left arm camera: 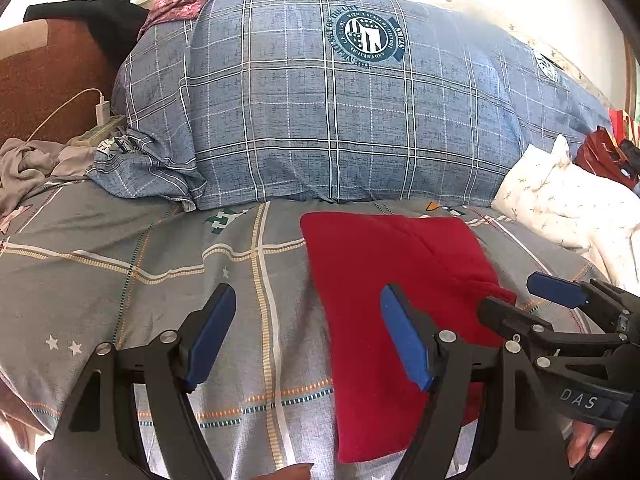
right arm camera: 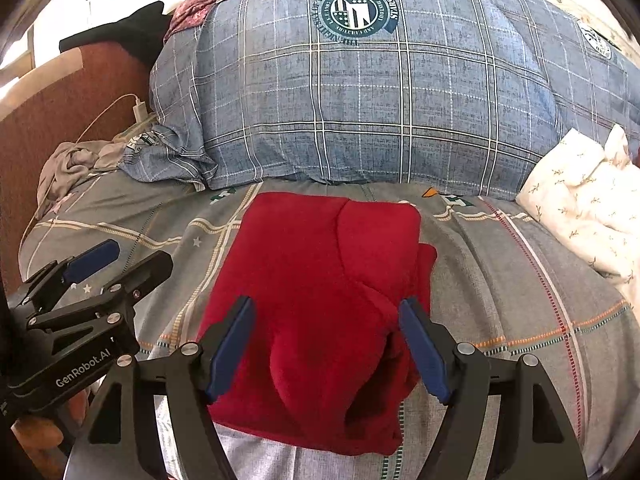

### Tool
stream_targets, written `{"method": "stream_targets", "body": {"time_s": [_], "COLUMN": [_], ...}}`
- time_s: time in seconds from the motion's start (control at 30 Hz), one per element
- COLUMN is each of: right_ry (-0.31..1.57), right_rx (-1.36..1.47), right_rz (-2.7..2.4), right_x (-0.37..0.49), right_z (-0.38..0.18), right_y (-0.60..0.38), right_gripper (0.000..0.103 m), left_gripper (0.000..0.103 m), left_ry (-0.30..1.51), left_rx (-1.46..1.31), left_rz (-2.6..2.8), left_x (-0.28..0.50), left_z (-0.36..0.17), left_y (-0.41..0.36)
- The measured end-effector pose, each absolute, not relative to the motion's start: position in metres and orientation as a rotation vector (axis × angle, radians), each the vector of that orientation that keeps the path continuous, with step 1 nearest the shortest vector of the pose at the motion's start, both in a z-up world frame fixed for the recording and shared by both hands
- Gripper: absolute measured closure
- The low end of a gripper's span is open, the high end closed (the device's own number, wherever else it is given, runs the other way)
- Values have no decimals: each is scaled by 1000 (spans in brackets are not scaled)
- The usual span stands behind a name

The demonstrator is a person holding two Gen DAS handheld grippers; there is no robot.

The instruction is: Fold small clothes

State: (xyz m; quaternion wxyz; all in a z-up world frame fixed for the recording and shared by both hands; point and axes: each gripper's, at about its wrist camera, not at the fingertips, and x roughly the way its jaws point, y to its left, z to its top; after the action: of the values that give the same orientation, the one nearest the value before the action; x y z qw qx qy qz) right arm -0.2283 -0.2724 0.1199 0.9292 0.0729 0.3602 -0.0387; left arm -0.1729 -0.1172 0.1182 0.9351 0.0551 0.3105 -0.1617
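Observation:
A red fleece garment (right arm camera: 320, 280) lies folded into a rough rectangle on the grey patterned bedsheet (right arm camera: 520, 300); it also shows in the left wrist view (left arm camera: 384, 300). My right gripper (right arm camera: 326, 344) is open and empty, its blue pads hovering over the garment's near end. My left gripper (left arm camera: 306, 340) is open and empty, over the sheet at the garment's left edge. Each gripper shows in the other's view: the right gripper (left arm camera: 532, 298) at the garment's right side, the left gripper (right arm camera: 120, 260) left of it.
A big blue plaid pillow (left arm camera: 320, 120) fills the back of the bed. A white printed cloth (right arm camera: 588, 208) lies at the right. Crumpled grey clothes (left arm camera: 28, 168) and a charger cable (left arm camera: 100, 108) lie at the left by a brown headboard (left arm camera: 40, 80).

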Motion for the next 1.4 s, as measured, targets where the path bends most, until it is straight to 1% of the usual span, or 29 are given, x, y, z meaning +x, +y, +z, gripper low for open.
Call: {"method": "stream_targets", "body": {"time_s": [1.4], "right_ry": [768], "right_rx": [170], "right_rz": [-75], "right_x": [-215], "right_z": [106], "right_y": [-282], "right_gripper": [27], "left_gripper": [28], "left_ry": [654], "left_rx": [138], "left_rz": [-326], "left_x": [-161], "left_z": [109], "left_y": [-127]}}
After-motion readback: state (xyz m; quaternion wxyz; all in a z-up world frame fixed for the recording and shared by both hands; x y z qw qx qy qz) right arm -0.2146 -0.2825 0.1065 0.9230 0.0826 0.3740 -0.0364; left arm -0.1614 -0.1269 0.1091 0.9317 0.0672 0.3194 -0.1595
